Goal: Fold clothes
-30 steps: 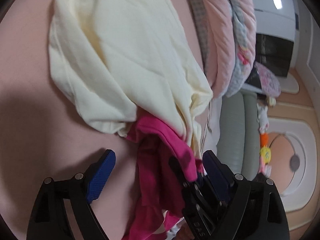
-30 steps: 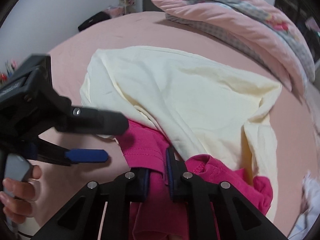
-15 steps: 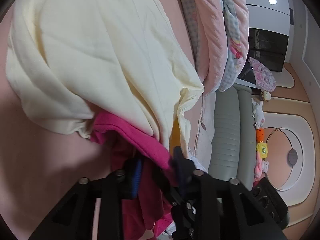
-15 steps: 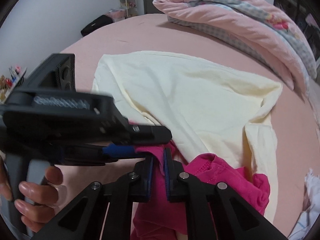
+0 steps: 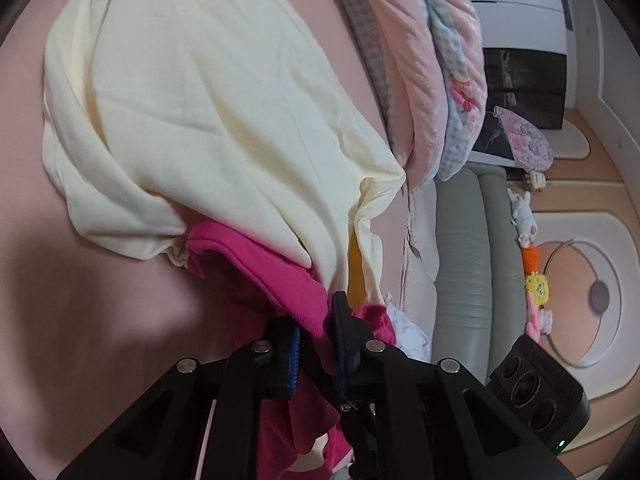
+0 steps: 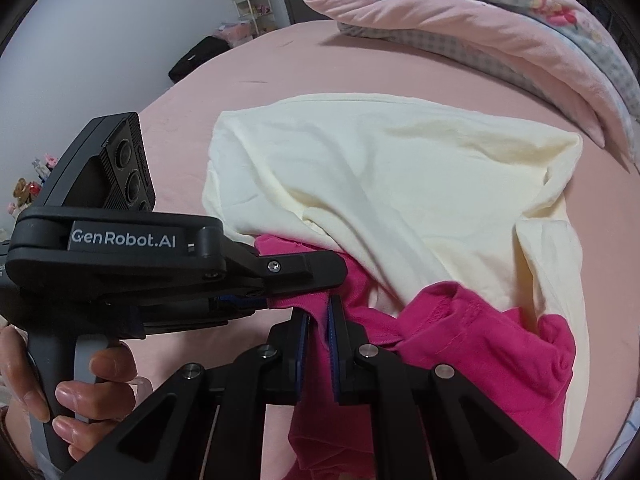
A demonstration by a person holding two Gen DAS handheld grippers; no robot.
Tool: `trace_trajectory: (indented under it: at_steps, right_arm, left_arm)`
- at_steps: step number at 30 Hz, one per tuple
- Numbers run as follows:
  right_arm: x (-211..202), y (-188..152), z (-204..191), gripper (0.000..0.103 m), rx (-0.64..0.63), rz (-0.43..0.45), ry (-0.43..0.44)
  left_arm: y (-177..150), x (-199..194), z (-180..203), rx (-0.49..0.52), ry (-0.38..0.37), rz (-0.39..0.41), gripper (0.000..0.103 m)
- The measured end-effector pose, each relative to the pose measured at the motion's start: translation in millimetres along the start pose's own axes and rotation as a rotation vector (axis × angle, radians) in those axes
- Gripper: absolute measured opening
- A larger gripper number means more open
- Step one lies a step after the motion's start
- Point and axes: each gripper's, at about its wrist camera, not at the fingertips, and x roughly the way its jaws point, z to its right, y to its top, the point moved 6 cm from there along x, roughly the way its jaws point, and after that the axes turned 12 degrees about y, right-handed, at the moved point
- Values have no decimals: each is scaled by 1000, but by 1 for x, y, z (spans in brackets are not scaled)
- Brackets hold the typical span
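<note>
A cream shirt [image 6: 400, 184] lay over the magenta garment [image 6: 472, 340], hiding most of it on the pink bed [image 6: 280, 76]. The left gripper [image 5: 316, 344], whose jaws had just been closing, and the right gripper [image 6: 318, 344] both pinched the garment's edge.

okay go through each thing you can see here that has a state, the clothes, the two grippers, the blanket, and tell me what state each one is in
Pink garment: crumpled, partly under the cream one, pinched by both grippers.
Cream garment: unfolded, rumpled, lying on the bed.
Left gripper: just closed, clamped on pink fabric.
Right gripper: shut on pink fabric.
Blanket: folded.
</note>
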Motion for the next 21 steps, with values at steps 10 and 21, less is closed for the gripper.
trace_trajectory:
  at_steps: [10, 21]
  right_arm:
    - [-29, 0, -45, 7, 22, 47, 128]
    - [-23, -9, -96, 7, -53, -4, 102]
  left_arm:
    - [-7, -56, 8, 25, -26, 78, 12]
    - [-20, -82, -25, -49, -52, 81, 13]
